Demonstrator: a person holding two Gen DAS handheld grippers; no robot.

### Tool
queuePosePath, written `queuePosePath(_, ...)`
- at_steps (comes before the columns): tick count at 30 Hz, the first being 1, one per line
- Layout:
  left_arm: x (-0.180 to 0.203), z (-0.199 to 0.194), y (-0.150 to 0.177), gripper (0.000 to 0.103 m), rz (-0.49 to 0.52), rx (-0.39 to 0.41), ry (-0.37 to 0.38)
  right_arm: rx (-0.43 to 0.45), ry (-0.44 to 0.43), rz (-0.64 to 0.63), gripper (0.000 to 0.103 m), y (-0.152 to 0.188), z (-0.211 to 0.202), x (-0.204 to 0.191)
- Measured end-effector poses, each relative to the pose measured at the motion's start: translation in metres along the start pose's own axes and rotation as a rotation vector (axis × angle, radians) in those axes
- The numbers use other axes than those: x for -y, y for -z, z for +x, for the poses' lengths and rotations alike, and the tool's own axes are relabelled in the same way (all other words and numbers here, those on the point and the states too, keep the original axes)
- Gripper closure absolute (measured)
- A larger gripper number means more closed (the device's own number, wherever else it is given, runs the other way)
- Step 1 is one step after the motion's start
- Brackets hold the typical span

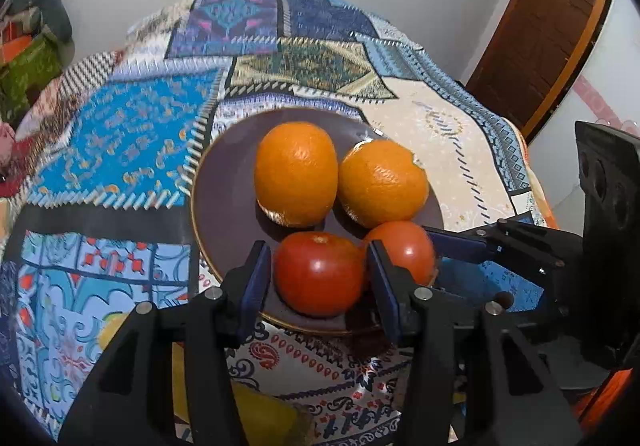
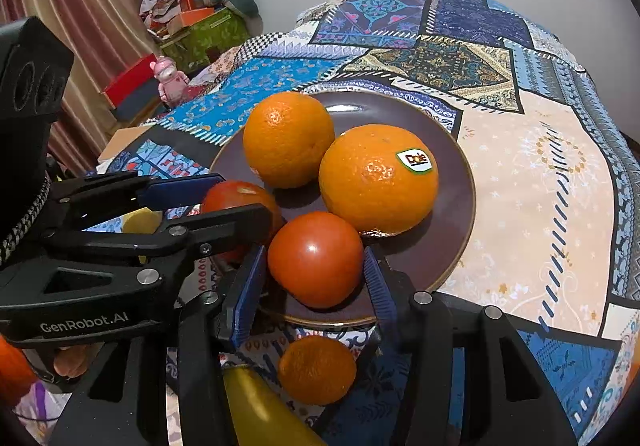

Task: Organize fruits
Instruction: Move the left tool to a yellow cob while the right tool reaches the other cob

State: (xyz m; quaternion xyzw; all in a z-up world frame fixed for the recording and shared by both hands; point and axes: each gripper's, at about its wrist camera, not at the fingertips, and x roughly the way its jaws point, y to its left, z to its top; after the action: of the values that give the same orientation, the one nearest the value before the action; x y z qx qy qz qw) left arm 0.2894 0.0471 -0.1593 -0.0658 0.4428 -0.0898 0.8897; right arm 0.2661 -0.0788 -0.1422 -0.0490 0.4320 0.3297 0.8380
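Between the left gripper's [image 1: 318, 270] blue pads a red tomato [image 1: 319, 273] is sitting on the near rim of a dark brown plate [image 1: 224, 197]. The jaws are bracketing it closely on both sides; a thin gap is showing at the left pad, and I cannot tell whether the right pad is pressing, so the grasp is unclear. Just right of that tomato a second tomato [image 1: 404, 250] is lying, with the right gripper [image 2: 316, 278] reaching in around it. In the right wrist view this second tomato [image 2: 316, 260] is resting between spread pads, slivers of gap showing on both sides, so the gripper is looking released rather than clenched. Ahead of both tools two oranges are sitting touching each other on the plate: a plain orange [image 2: 288, 139] to the left and a Dole-stickered orange [image 2: 378, 179] to the right. Below the right gripper, off the plate's near edge, a small mandarin [image 2: 317, 370] is lying on the patchwork tablecloth [image 2: 540, 205], with a yellow fruit [image 2: 260, 406] beside it, partly hidden by the fingers. Far left of the right tool, past the table, a pink toy figure [image 2: 170, 79] is standing.
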Motion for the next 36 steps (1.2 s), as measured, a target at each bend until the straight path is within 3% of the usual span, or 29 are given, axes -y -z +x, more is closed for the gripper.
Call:
queuePosePath(10, 0.002, -0.033, 0.004, 0.052, 0.02, 0.06, -0.043, 0.061, 0.007, 0.015, 0.055, 0.01, -0.033, 0.003)
queuePosePath(24, -0.029, -0.066, 0.045, 0.05, -0.041, 0.043, -0.17, 0.07, -0.008, 0.03, 0.055, 0.049, -0.066, 0.001)
queuePosePath(31, -0.036, -0.059, 0.058, 0.049, -0.062, 0.011, -0.216, 0.035, -0.039, 0.041, 0.055, 0.067, -0.061, -0.002)
queuePosePath(34, -0.033, -0.054, 0.064, 0.04, -0.052, 0.024, -0.253, 0.02, -0.049, 0.046, 0.055, 0.072, -0.057, -0.003)
queuePosePath(36, -0.035, -0.053, 0.066, 0.038, -0.067, 0.028, -0.248, 0.011, -0.055, 0.048, 0.055, 0.074, -0.055, -0.002)
